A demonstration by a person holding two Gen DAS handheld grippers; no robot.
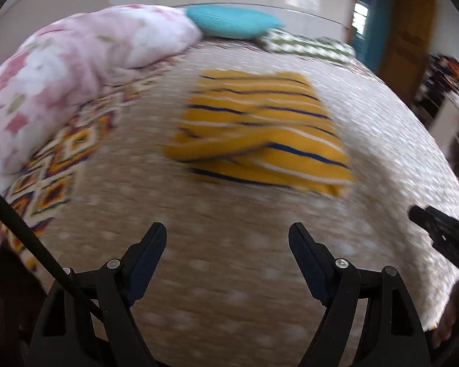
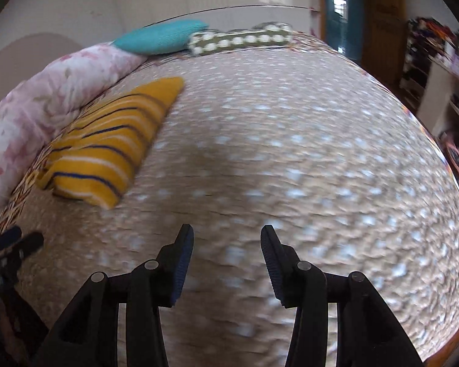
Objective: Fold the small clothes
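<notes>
A small yellow garment with blue and white stripes (image 1: 260, 134) lies folded on the beige dotted bedspread (image 1: 217, 238). In the right wrist view the same garment (image 2: 107, 146) sits far to the left. My left gripper (image 1: 228, 232) hovers over bare bedspread short of the garment, jaws wide apart with nothing between them. My right gripper (image 2: 227, 235) is open too, over bare bedspread (image 2: 290, 153) well right of the garment, and holds nothing. Each gripper's tip shows at the edge of the other's view. Both views are motion-blurred.
A pink floral quilt (image 1: 61, 73) is bunched along the bed's left side, over a diamond-patterned border (image 1: 58, 165). A teal pillow (image 1: 232, 21) and a green-and-white cushion (image 1: 309, 46) lie at the head. A wooden door (image 1: 410, 46) and cluttered shelves (image 2: 437, 70) stand to the right.
</notes>
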